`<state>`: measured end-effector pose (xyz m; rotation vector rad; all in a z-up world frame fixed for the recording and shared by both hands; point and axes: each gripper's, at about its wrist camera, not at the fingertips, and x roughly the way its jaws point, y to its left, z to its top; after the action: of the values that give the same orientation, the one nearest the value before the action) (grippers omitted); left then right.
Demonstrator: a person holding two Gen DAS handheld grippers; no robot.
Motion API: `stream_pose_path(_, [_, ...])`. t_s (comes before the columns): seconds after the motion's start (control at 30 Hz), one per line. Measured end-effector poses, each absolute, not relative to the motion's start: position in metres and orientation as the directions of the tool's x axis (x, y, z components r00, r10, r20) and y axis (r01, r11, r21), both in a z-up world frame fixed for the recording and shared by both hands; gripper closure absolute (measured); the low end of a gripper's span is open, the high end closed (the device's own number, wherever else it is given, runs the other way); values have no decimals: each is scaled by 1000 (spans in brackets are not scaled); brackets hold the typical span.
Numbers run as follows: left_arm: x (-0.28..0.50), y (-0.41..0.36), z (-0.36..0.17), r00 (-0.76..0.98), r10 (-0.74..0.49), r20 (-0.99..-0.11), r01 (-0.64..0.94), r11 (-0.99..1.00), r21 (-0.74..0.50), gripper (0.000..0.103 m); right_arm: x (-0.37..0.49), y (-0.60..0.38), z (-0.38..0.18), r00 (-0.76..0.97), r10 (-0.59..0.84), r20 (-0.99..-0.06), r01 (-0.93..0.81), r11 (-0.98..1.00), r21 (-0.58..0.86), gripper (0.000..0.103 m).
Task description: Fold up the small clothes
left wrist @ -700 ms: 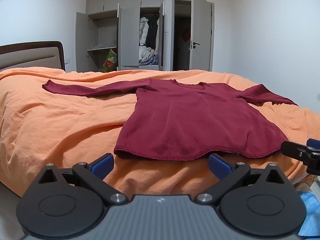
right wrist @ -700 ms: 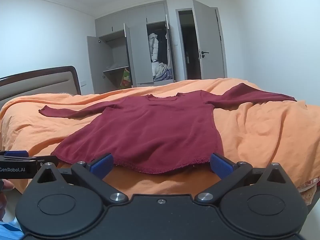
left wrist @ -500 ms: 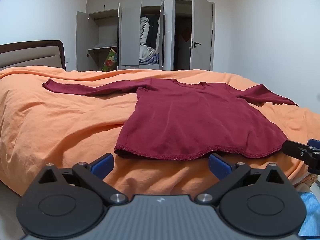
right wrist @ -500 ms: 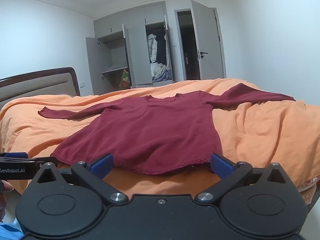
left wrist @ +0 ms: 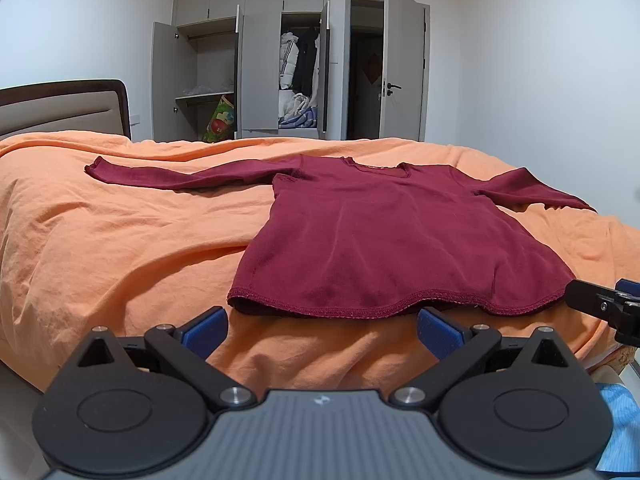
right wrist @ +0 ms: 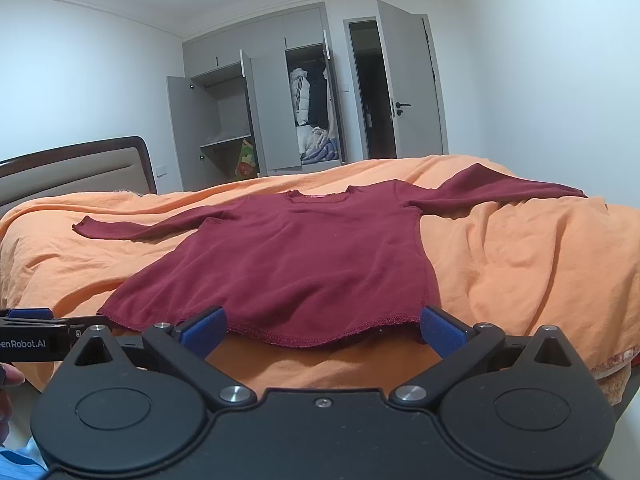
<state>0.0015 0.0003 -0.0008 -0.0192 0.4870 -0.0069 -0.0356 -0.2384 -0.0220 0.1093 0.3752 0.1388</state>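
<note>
A small dark red long-sleeved shirt (left wrist: pixel 384 240) (right wrist: pixel 296 268) lies flat on the orange bedspread (left wrist: pixel 120 248) (right wrist: pixel 520 256), neck away from me, both sleeves spread out to the sides. My left gripper (left wrist: pixel 322 330) is open, just short of the hem and nearer its left corner, with only bedspread between its blue pads (left wrist: pixel 204 330). My right gripper (right wrist: pixel 322 330) is open too, its blue pads (right wrist: pixel 438 330) standing either side of the hem's right half without gripping it. Each gripper shows at the edge of the other's view.
The bed has a padded headboard (left wrist: pixel 60 110) at the left. Behind it a grey wardrobe (left wrist: pixel 256 76) stands with doors open and clothes inside. A room door (left wrist: pixel 404 68) is open at the back right. Blue cloth (left wrist: pixel 620 424) shows below the near bed edge.
The right wrist view has tilted up and edged closer to the hem. The left gripper has barely moved. Both stay open.
</note>
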Motion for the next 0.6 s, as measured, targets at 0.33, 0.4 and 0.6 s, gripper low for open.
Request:
stream_pose_path(0.33, [1,2,-2,881,-11,-473,-3,1000,-29,0,-36,-239,-23,921,151,-360,-108,985,136,0])
stream_pose_path(0.4, [2,1,-2,882,-10,-471,-2,1000,-25,0,-36,-239,-22,922,148,-357,-105,985,138,0])
stream_pose_path(0.6, [1,-1,-1,885,-8,-465,1,1000,-15,0,-37,-239,-22,925,144,-351,-101,985,138,0])
